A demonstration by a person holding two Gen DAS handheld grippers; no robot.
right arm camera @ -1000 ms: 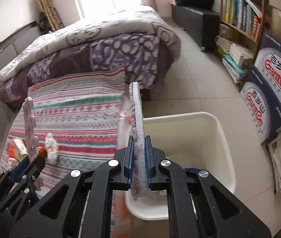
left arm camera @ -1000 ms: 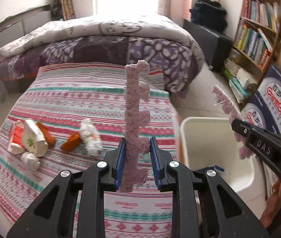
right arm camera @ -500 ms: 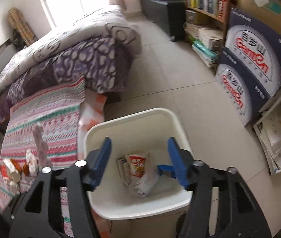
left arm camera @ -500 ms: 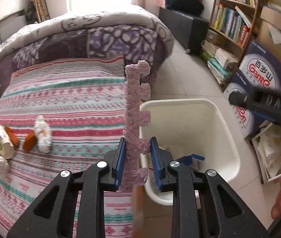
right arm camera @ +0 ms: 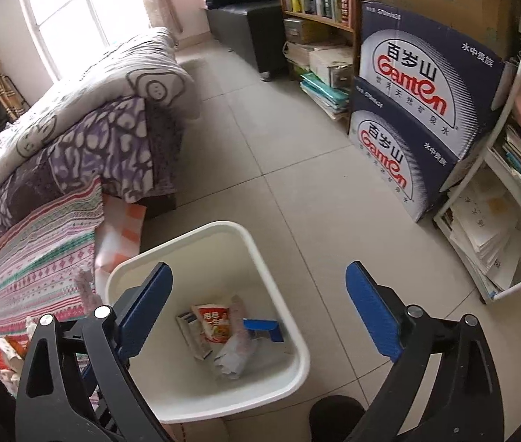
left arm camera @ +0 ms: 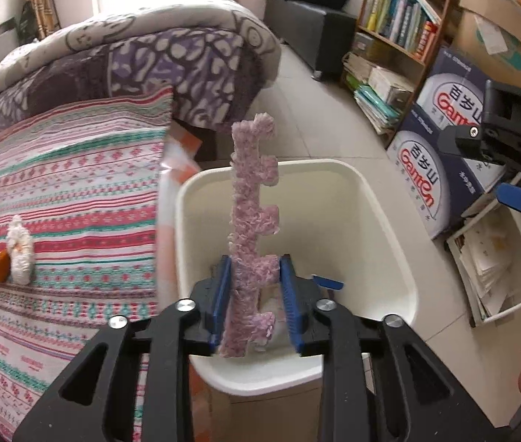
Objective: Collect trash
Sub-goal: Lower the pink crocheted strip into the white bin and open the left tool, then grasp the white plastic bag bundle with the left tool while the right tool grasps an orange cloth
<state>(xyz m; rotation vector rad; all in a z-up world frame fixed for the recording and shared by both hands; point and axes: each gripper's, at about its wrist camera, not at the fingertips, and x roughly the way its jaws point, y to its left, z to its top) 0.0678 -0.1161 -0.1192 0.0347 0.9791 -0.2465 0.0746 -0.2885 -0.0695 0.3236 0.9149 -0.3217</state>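
My left gripper [left arm camera: 254,296] is shut on a pink notched foam strip [left arm camera: 251,217] and holds it upright over the near part of the white trash bin [left arm camera: 382,213]. My right gripper [right arm camera: 260,309] is open and empty above the same bin [right arm camera: 282,269], which holds a snack wrapper [right arm camera: 216,322], crumpled paper and a blue piece. Several bits of trash [left arm camera: 17,254] lie on the striped bedspread [left arm camera: 65,199] at the left. The right gripper also shows at the right edge of the left wrist view [left arm camera: 510,169].
The bed with a purple and white quilt [right arm camera: 87,118] stands left of the bin. Blue water cartons [right arm camera: 418,110], a bookshelf [left arm camera: 400,22] and a white paper rack [right arm camera: 496,228] line the right side. Tiled floor [right arm camera: 278,147] lies between.
My right gripper has opened and its pink foam strip is gone from it. My left gripper has swung right with its strip, from over the bed to over the bin.
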